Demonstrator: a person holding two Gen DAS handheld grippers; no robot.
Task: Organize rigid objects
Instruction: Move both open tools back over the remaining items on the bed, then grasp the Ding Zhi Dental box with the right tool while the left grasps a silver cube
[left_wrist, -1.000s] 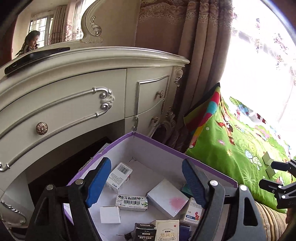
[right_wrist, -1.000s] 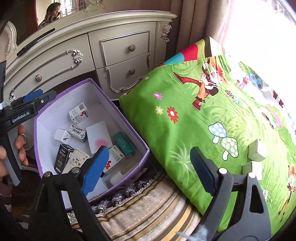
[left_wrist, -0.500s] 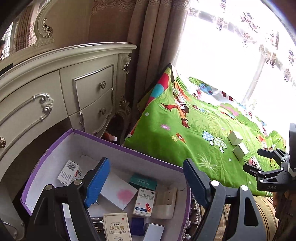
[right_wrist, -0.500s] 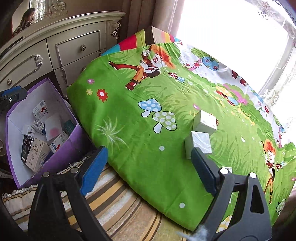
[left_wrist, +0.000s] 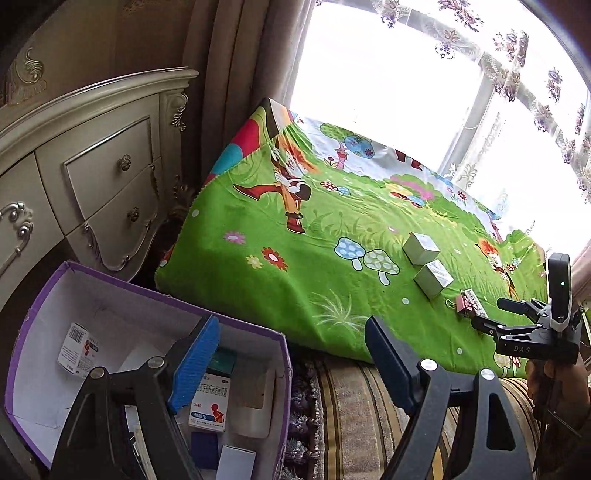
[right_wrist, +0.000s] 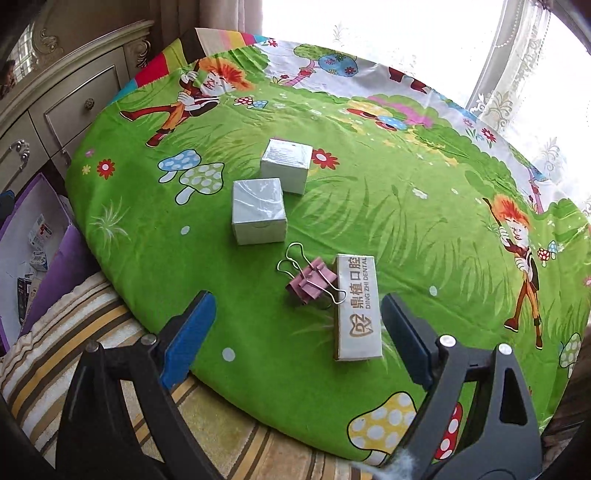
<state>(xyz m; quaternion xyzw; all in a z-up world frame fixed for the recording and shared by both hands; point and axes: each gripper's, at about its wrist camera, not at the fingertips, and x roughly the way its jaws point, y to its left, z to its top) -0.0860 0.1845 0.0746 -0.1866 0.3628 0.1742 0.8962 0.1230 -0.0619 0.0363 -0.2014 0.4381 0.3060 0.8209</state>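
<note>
On the green cartoon blanket (right_wrist: 406, 192) lie two pale cube boxes (right_wrist: 258, 216) (right_wrist: 286, 164), a pink binder clip (right_wrist: 312, 282) and a long white dental box (right_wrist: 357, 306). My right gripper (right_wrist: 295, 334) hangs open just above the near end of the clip and the long box, holding nothing. The left wrist view shows the same cube boxes (left_wrist: 433, 278) (left_wrist: 421, 248) far to the right. My left gripper (left_wrist: 291, 363) stands open and empty over the right rim of the purple box (left_wrist: 258, 332), which holds several medicine cartons (left_wrist: 212, 404).
A cream dresser (left_wrist: 92, 177) with drawers stands left of the blanket, curtains (left_wrist: 236, 74) and a bright window behind. A striped rug (left_wrist: 351, 413) lies between the purple box and the blanket. A hand (left_wrist: 554, 391) holds the right gripper at the far right.
Both grippers have swung right, away from the dresser and the purple box and toward the blanket. The right one now hangs over the clip and the long box.
</note>
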